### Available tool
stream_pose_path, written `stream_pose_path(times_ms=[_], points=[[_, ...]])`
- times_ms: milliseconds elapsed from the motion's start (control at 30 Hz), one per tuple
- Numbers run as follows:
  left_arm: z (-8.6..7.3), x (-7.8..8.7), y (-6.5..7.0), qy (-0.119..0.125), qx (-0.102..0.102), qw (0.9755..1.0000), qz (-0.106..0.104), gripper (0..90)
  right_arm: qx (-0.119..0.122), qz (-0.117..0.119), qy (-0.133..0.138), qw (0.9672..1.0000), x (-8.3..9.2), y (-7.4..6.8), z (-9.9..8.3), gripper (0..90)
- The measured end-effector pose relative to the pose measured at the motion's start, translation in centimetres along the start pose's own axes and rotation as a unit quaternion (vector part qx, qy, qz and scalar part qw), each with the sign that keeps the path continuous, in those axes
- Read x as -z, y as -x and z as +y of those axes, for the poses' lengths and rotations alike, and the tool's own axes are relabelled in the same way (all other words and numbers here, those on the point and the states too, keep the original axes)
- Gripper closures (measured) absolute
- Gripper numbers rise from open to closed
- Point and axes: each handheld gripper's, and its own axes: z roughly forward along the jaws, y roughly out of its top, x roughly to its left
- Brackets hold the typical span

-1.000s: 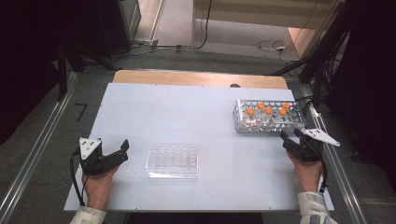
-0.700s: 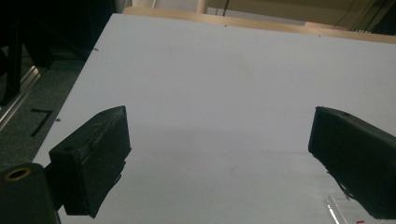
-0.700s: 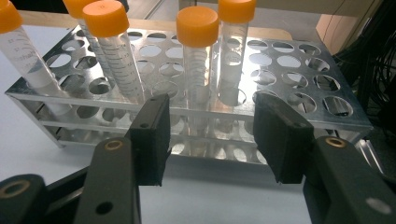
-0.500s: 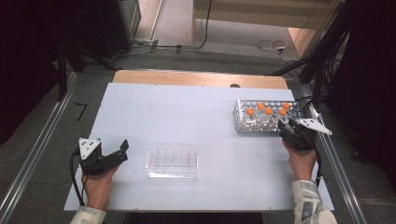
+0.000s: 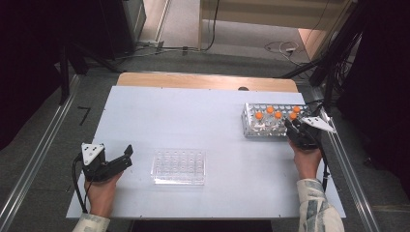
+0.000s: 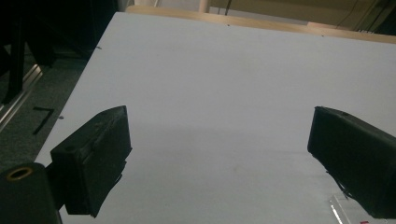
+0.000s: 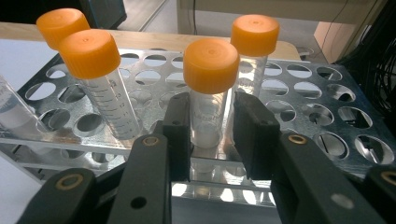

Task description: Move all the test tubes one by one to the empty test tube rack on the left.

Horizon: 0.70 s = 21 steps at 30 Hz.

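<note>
A metal tube rack (image 5: 248, 126) stands at the table's right, with several orange-capped tubes in it. My right gripper (image 5: 291, 126) is at the rack's near right corner. In the right gripper view its jaws have just been closing on either side of one capped tube (image 7: 208, 116), with a thin gap still beside the right pad (image 7: 247, 135); that tube (image 5: 292, 116) stands upright in the rack (image 7: 303, 88). My left gripper (image 5: 126, 158) rests open at the table's left front, just left of a clear well plate (image 5: 179, 166). Between its fingers (image 6: 93, 158) lies bare table.
The white table (image 5: 193, 121) has a wooden strip (image 5: 203, 81) along its far edge. Metal rails run along both sides on the floor. A corner of the well plate (image 6: 338, 212) shows by the left gripper's right jaw. Cables lie on the floor behind the table.
My right gripper has moved up and left to the rack's corner, and its jaws have narrowed around a capped tube. The left hand has kept still.
</note>
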Motion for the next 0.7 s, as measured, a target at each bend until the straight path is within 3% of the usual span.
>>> stream_pose_path(times_ms=[367,700], points=[[0.0,0.0,0.0,0.000,0.000,1.0000,-0.001,5.8,0.003,-0.001,0.000,1.0000,-0.6,-0.2,0.0,71.4],[0.0,-0.1,0.0,-0.001,0.002,1.0000,-0.001,5.8,-0.006,0.002,0.032,0.9995,0.8,-0.1,1.1,72.2]])
